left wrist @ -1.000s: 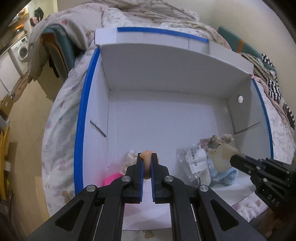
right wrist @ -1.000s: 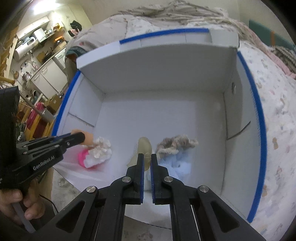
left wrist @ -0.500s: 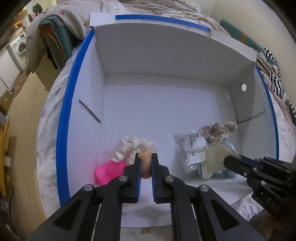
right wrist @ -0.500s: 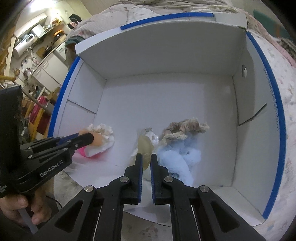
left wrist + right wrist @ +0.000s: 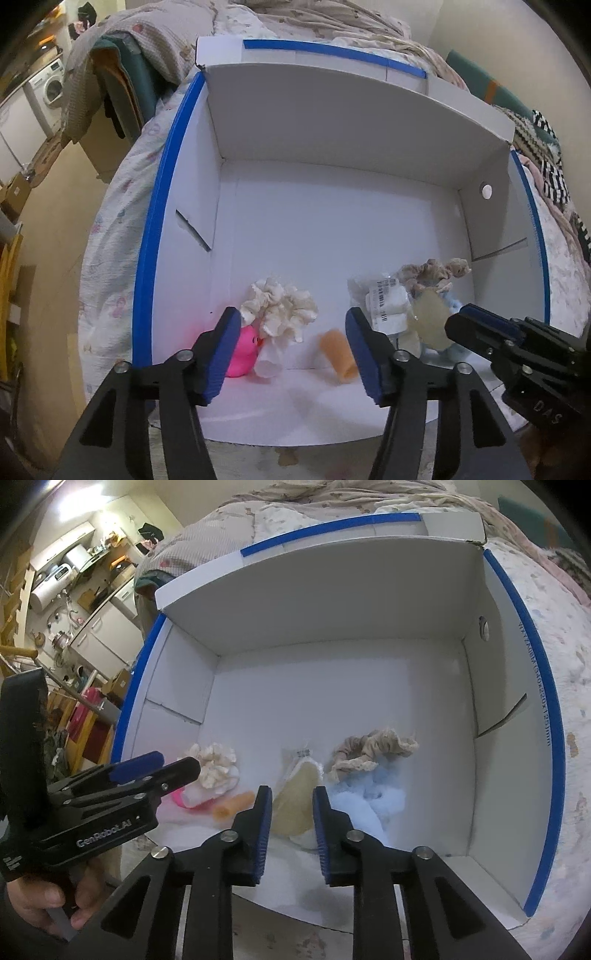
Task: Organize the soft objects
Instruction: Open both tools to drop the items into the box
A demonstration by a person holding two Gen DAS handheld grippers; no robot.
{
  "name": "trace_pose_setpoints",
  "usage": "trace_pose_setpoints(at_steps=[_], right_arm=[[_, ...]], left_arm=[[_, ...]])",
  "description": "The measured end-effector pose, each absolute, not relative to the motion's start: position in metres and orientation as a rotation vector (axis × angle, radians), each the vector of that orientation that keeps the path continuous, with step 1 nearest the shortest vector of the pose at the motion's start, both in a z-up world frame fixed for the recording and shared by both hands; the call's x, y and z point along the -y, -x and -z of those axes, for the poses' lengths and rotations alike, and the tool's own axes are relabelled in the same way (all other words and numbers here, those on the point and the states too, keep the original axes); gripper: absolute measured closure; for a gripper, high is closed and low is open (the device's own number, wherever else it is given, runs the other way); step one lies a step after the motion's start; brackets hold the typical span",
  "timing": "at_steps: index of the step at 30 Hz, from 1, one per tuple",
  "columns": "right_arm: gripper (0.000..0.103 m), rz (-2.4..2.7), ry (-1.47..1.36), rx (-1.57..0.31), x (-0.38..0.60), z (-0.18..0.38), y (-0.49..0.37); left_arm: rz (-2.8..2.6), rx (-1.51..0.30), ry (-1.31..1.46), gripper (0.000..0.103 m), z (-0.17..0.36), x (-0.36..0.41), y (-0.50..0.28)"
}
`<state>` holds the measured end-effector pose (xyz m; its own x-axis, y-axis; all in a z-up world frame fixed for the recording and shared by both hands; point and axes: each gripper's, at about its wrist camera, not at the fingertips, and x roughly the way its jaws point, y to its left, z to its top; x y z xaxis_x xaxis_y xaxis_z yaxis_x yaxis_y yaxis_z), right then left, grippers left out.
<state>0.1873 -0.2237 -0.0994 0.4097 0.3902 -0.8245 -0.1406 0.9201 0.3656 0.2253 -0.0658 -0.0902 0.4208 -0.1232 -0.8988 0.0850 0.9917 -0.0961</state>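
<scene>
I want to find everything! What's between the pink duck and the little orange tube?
A frilly cream scrunchie sits between the pink duck and the orange tube, shown in the left wrist view.

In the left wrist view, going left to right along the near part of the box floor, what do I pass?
Pink rubber duck → cream ruffled scrunchie → orange foam roll → clear packet with a barcode label → translucent yellowish piece, where the right gripper comes in.
</scene>
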Motion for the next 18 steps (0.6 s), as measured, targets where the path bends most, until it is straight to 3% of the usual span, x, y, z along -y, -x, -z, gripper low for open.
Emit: trace_pose_setpoints(at_steps=[2,4,8,13,15,18], right_arm=[[0.064,-0.312,-0.263,-1.090,0.226,0.098,-0.188],[0.033,-0.295,-0.288,-1.076,0.229,0.096,-0.188],[0.031,-0.260,-0.296,-1.060,0.234,0.092,-0.185],[0.005,-0.212,-0.297,-1.026,0.240,0.086,-0.177],[0.000,-0.195,-0.297,-0.996,0.244,0.080,-0.172],[0.000,-0.174,-0.313,-0.969,0.248,0.075,-0.164]], left_arm=[[0.128,-1.139,0.045,0.046,0.088,0.066,-0.226],[0.130,-1.132,0.056,0.046,0.085,0.067,-0.226],[0.112,-1.094,0.025,0.046,0.077,0.067,-0.220],[0.091,-1.045,0.037,0.046,0.064,0.060,-0.207],[0.085,-1.024,0.033,0.046,0.057,0.057,-0.202],[0.079,-0.995,0.032,0.046,0.047,0.052,-0.193]])
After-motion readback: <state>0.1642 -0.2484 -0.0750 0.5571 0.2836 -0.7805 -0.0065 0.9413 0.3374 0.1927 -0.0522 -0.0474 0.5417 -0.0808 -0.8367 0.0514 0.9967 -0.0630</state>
